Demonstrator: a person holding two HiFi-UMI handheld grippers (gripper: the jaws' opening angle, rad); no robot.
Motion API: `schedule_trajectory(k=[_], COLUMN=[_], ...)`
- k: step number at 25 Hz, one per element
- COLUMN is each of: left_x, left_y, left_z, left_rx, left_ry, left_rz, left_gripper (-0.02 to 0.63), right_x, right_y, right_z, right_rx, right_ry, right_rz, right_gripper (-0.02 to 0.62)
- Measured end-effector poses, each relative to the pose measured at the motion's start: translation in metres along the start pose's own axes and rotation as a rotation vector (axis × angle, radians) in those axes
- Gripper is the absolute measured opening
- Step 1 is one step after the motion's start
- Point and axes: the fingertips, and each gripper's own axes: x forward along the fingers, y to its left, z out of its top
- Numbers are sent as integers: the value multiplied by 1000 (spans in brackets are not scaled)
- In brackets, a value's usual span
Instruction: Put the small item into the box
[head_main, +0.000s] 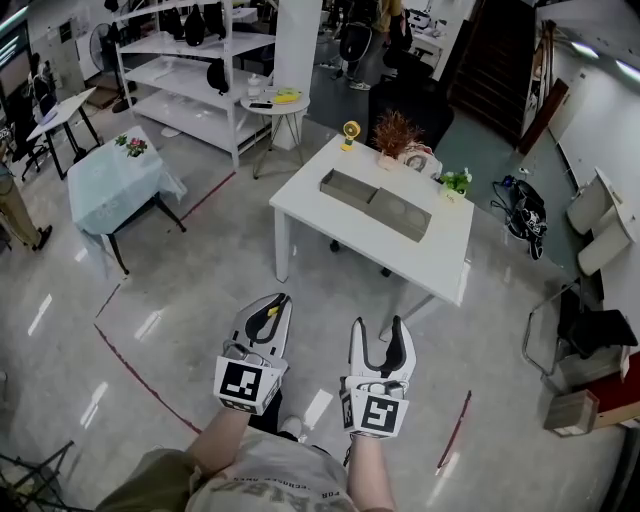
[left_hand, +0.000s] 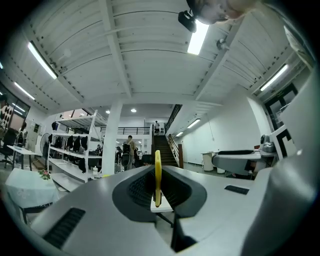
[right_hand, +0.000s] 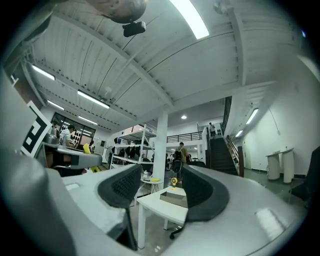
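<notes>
Left gripper (head_main: 274, 312) pinches a thin yellow flat item (left_hand: 157, 177) edge-up; right gripper (head_main: 381, 335) stands spread, empty; shallow grey rectangular box (head_main: 350, 187) lies well ahead on white table (head_main: 310, 210).

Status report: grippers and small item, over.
Left gripper shut on yellow item. Right gripper open, empty. Box on white table ahead, not yet reached. Nothing stands between.
</notes>
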Motion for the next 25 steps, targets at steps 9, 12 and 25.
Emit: schedule_trajectory(k=[9,12,25], left_x=[62,96,239], left_y=[34,49,118], left_z=[-15,-12,4], left_rx=[-18,-30,-42], left_ry=[21,13,14], left_rz=[-11,-26,-167], left_gripper=[28,28,28], right_x=[61,96,237], right_y=[-11,-16,-29], right_z=[-23,-26,-36], right_rx=[5,-3,-26], right_ry=[29,36,65], right_rz=[-15,-20,-92], right_gripper=[252,252,252])
